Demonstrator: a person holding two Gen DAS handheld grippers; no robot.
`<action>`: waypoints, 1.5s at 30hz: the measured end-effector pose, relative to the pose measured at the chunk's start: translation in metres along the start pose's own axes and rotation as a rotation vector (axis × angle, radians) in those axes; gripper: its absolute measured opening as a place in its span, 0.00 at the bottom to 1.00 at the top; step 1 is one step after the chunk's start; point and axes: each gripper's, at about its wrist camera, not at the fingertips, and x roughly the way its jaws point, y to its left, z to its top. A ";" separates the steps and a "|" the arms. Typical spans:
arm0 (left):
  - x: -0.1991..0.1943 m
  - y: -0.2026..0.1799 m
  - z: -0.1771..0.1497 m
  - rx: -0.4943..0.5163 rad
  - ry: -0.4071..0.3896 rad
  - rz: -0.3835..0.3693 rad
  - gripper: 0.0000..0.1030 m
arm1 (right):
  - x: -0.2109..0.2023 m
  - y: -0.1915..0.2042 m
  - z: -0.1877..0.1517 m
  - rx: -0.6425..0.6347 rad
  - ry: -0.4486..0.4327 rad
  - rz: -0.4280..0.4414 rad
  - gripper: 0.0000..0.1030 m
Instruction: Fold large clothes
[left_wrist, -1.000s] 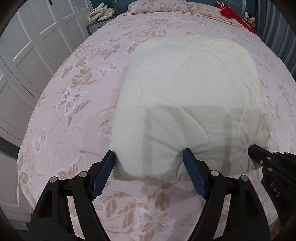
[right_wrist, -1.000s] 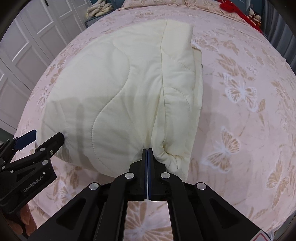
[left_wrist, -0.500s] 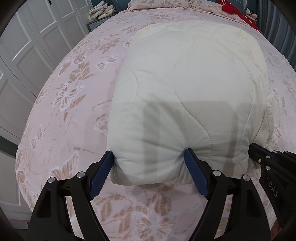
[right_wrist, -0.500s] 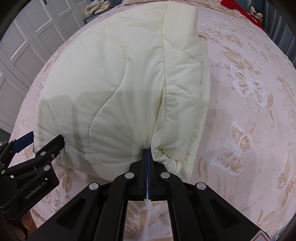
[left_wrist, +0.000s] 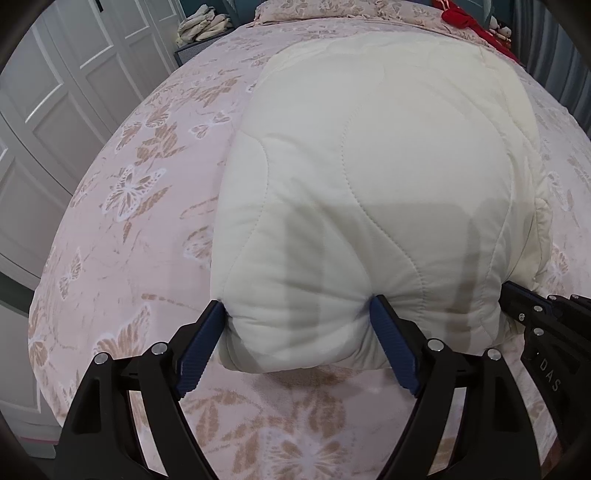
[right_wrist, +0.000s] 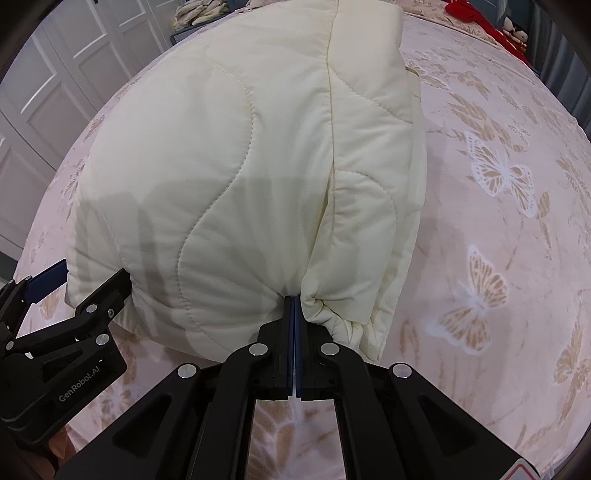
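While the left gripper (left_wrist: 299, 328) holds the quilt's (left_wrist: 369, 184) thick corner in wide jaws, the right gripper (right_wrist: 294, 314) (jaws shut) pinches its edge on the bed (left_wrist: 147, 229).

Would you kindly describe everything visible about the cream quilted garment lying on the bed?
The cream quilted garment is puffy and padded, with wavy stitch lines and a straight seam beside a folded-over panel on one side. It lies folded into a thick bundle on the pink butterfly-patterned bedspread. At its near edge, the left gripper straddles a bulging corner with wide jaws, pads pressing into the fabric, while the right gripper is shut at a pinched crease.
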 end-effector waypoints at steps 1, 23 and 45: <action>-0.007 0.005 0.002 -0.007 -0.008 -0.017 0.75 | -0.006 -0.002 0.002 0.004 -0.002 0.012 0.00; 0.014 0.030 0.046 -0.095 -0.013 -0.036 0.74 | 0.010 -0.036 0.064 0.097 -0.004 -0.007 0.00; -0.073 0.024 -0.014 -0.118 -0.091 -0.054 0.74 | -0.081 -0.008 -0.018 -0.003 -0.074 -0.025 0.09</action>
